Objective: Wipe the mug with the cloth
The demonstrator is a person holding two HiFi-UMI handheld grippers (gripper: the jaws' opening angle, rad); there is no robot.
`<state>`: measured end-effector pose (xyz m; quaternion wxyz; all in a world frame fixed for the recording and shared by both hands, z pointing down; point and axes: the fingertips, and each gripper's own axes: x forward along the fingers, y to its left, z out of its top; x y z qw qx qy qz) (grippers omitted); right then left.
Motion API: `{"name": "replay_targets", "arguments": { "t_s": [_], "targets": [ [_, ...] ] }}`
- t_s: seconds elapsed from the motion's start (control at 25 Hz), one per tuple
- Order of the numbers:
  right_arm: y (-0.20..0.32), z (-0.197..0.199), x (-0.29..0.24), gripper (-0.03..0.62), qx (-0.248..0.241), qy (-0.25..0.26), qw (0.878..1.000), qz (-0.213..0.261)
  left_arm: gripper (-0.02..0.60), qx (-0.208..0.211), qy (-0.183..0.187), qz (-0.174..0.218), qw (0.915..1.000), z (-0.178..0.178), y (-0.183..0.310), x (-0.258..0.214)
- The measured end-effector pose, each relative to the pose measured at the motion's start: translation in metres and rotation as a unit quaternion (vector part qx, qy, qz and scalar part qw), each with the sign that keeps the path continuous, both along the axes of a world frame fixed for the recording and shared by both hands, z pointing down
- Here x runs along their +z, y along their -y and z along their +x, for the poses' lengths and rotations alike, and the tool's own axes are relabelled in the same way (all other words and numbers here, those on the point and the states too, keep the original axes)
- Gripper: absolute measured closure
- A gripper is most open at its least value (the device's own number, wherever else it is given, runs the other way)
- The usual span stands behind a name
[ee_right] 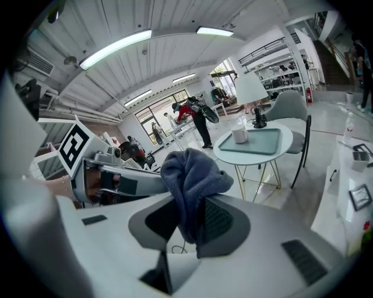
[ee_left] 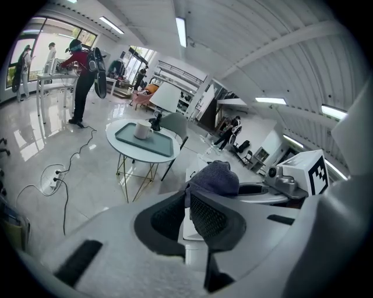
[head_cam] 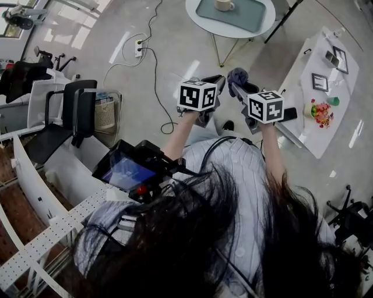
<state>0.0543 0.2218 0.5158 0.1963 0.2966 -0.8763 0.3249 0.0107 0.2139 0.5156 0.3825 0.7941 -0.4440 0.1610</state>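
Over grey floor [head_cam: 175, 52], right tongs [ee_right: 192, 216] clamp cloth [ee_right: 189, 171]

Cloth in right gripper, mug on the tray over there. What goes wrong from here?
1. Most of the cloth bunches above the right gripper; it may slip while wiping.
2. A cable crosses the floor before the round table: trip hazard.
3. The mug stands loose on the tray; the left gripper, narrowly open and empty, must steady it.

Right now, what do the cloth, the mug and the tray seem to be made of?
Cloth: soft napped fabric, matte blue-grey; fuzzy, drooping folds.
Mug: probably ceramic; pale, smooth.
Tray: possibly plastic or coated metal; flat teal, low sheen.
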Motion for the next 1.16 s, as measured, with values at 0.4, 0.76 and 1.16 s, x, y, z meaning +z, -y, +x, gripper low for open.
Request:
{"name": "replay_targets", "arguments": {
  "t_s": [0.4,0.76,1.16],
  "targets": [
    [-0.012,0.015,-0.003,0.499,-0.008,0.006,1.000,0.013,0.538,-0.006,0.009,0.016,0.9998,0.017,-0.009,-0.003],
    [-0.015,0.019,-0.004,0.499,-0.010,0.007,1.000,0.017,0.538,-0.010,0.014,0.020,0.9996,0.018,-0.011,-0.003],
    [-0.011,0.045,-0.003,0.499,0.016,0.003,1.000,0.015,0.538,0.012,0.013,0.015,0.9997,0.042,-0.004,0.002]
  ]
}}
